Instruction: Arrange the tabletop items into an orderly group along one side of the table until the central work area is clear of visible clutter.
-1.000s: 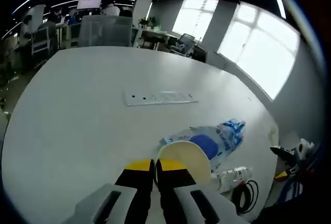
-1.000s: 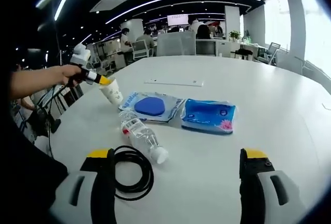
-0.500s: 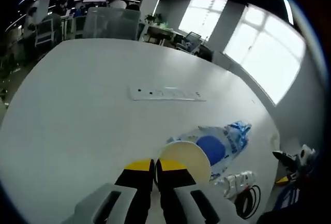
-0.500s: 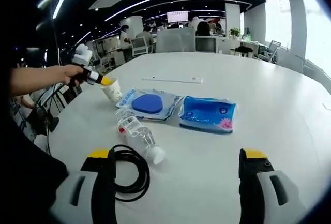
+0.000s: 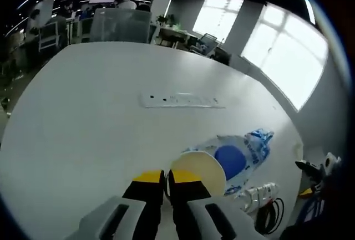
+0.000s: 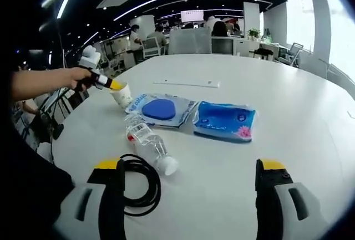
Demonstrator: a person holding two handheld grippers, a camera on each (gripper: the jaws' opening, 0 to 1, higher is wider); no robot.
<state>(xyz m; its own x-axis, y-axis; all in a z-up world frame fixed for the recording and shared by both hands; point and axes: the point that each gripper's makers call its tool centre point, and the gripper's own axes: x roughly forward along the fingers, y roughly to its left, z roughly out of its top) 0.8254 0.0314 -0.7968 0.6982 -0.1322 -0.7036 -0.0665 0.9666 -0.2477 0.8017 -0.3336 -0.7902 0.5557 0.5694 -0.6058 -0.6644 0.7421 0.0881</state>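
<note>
Left claw (image 5: 166, 177) is pinching the rim of the light, crushable cream paper cup (image 5: 198, 169) beside the blue-and-white plastic pouch (image 6: 161, 110) on the white tabletop (image 5: 89, 123), while right claw (image 6: 188, 169) is hovering wide open above the coiled black cable (image 6: 141, 182).

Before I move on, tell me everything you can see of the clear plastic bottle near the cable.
The clear plastic water bottle lies on its side on the white table, white cap toward the camera, a red-and-white label round its middle. It looks empty or nearly so. Its cap end sits right beside the coiled black cable; whether they touch is unclear. Its far end points at the packet with the blue disc. Neither gripper holds it.
</note>
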